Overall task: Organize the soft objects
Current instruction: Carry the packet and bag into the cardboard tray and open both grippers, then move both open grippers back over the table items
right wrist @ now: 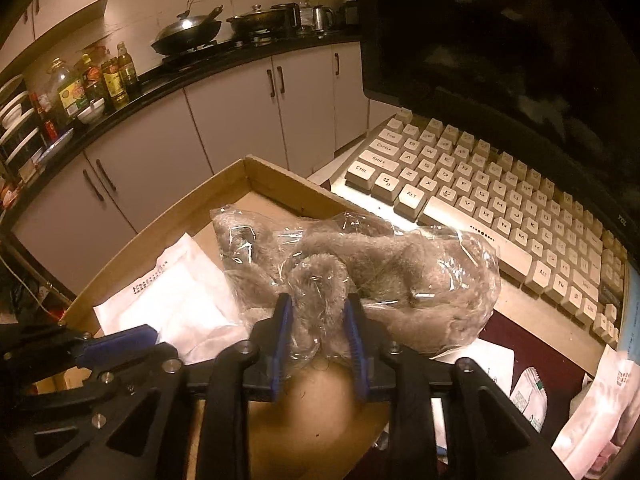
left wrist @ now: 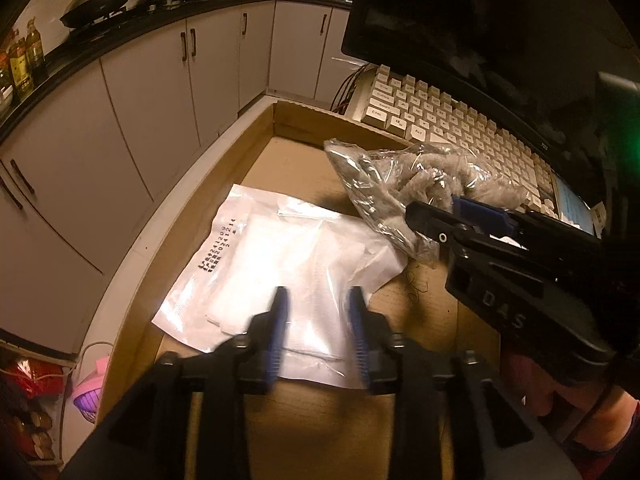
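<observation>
My left gripper (left wrist: 318,320) hung with jaws apart above the white pouch (left wrist: 280,256) lying flat in the cardboard box (left wrist: 200,200), seemingly delivered. My right gripper (right wrist: 316,320) held its jaws around the bagged grey plush (right wrist: 360,264) at the box's far edge; whether they pressed it, I couldn't tell. More packets (right wrist: 600,408) waited on the counter.

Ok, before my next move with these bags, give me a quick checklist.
1. Pouch flat in box: ok.
2. Left gripper open above pouch: ok.
3. Plush bag fully inside box: not ok, it lies across the rim toward the keyboard.
4. Right gripper gripping plush bag: cannot tell; bag sits between its fingers.
5. Grippers clear of each other: ok.
</observation>
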Demonstrator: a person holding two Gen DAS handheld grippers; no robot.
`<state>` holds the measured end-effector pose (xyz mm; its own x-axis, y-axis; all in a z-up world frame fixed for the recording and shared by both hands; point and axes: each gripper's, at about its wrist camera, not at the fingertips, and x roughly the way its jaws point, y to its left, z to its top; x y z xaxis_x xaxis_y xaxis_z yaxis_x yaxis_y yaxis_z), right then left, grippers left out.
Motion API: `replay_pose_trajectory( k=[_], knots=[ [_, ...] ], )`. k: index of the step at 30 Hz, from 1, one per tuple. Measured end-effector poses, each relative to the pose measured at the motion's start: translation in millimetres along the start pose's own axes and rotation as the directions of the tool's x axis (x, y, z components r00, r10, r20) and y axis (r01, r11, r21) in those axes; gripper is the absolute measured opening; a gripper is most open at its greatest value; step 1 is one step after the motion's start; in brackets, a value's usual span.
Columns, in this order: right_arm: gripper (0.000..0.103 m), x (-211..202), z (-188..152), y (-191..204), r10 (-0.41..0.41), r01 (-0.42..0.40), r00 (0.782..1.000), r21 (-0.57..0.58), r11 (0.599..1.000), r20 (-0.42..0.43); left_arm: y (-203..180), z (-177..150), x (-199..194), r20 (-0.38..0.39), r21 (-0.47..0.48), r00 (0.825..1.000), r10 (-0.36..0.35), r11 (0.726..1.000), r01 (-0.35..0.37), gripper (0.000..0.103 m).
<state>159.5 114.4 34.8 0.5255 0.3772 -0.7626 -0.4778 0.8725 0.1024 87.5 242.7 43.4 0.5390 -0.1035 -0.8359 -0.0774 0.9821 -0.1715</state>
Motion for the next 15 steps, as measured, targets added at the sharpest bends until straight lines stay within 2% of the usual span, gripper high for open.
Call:
replay_pose_trajectory(
  k=[2,4,8,15],
  knots=[
    [0.044,-3,0,0,0.009,-0.009,1.0,0.008,1.0,0.01,1,-1,-1,0.006,-0.005,1.0,0.003,1.0,-0.003,0.05],
    [0.062,-9,-1,-1,0.011,-0.012,0.999,0.014,1.0,0.031,1,-2,-3,0.014,-0.003,1.0,0.013,1.0,-0.013,0.051],
    [0.065,-22,-2,-1,0.004,-0.005,0.998,0.022,1.0,0.061,-2,-3,-7,0.031,-0.003,0.999,0.02,1.0,-0.02,0.066],
    [0.081,-48,-15,-3,-0.004,0.0,0.996,0.034,0.999,0.09,-9,-9,-15,0.07,-0.003,0.997,0.035,0.999,-0.035,0.072]
  ],
)
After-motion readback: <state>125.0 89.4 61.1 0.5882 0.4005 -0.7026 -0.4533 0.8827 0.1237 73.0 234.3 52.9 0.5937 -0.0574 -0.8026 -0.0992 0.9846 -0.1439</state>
